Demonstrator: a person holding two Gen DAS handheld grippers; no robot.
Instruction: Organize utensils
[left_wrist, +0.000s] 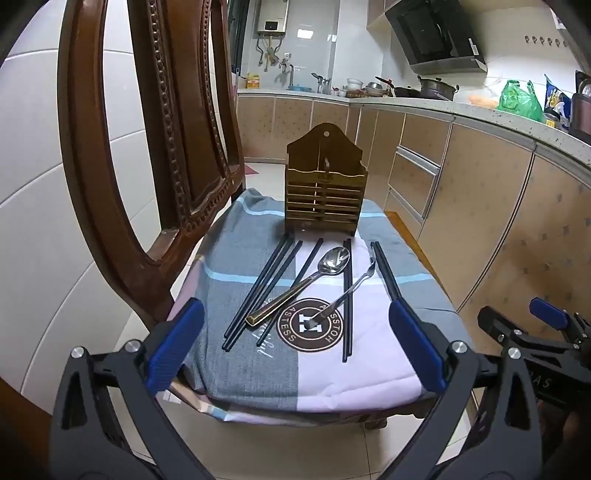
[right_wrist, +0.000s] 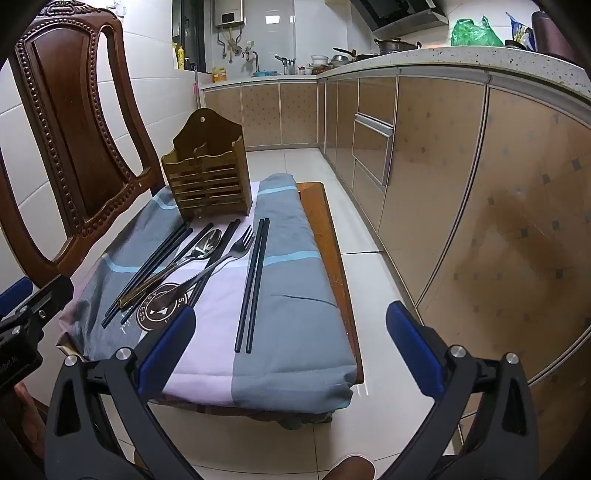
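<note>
Both grippers wide open, nothing between the jaws. Left gripper (left_wrist: 295, 350) hangs over the near edge of the cloth-covered chair seat (left_wrist: 369, 380); right gripper (right_wrist: 291, 354) sits off the seat's right side, near the rightmost chopstick pair (right_wrist: 253, 284). Utensils lie on the cloth in front of the wooden utensil holder (left_wrist: 322, 195), which stands upright at the far end of the seat: black chopsticks (left_wrist: 258, 291) fanned out on the left, spoon (left_wrist: 306, 282) lying across some of them, fork (left_wrist: 343, 291) crossing another chopstick. Left wrist view shows the round logo (left_wrist: 314, 325) on the cloth in full, with the fork's handle end on it; right wrist view shows only part of the logo but shows the fork tines (right_wrist: 243, 236) clearly and the bare wooden seat edge (right_wrist: 321, 221) past the cloth. Each view catches the other gripper at its edge.
</note>
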